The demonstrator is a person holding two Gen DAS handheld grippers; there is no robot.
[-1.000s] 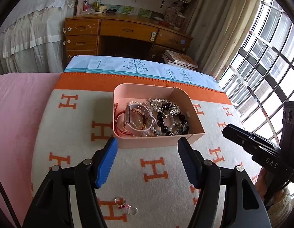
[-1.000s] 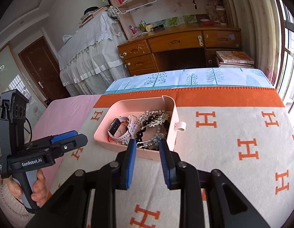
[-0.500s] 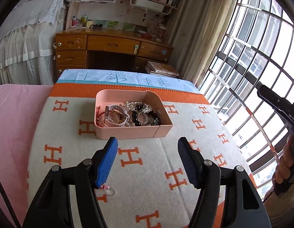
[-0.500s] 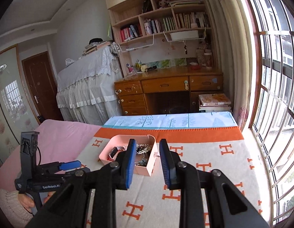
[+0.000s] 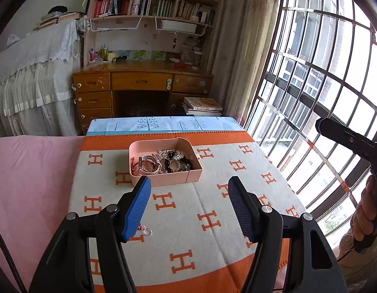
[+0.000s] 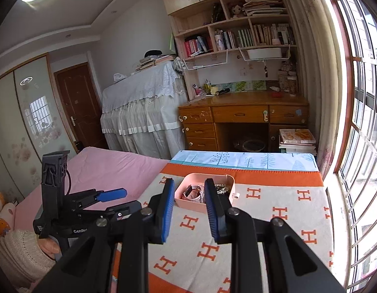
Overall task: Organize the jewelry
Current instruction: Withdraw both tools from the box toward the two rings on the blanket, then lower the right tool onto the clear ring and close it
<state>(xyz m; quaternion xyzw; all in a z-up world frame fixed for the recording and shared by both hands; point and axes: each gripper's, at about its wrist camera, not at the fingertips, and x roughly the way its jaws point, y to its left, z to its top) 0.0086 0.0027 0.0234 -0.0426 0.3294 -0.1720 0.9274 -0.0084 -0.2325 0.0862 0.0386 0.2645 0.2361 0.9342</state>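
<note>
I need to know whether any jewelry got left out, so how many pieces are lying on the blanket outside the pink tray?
1: a small ring charm on the blanket, beside the left gripper's left finger, well short of the pink tray. The finger may hide more.

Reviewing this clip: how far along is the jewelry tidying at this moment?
Mostly done: the pink box on the blanket holds a watch, dark beads and other pieces. In hand: nothing; the left gripper and the right gripper both stand open and empty, well short of the box. Left: a small ringed trinket lies loose on the blanket beside the left gripper's finger.
</note>
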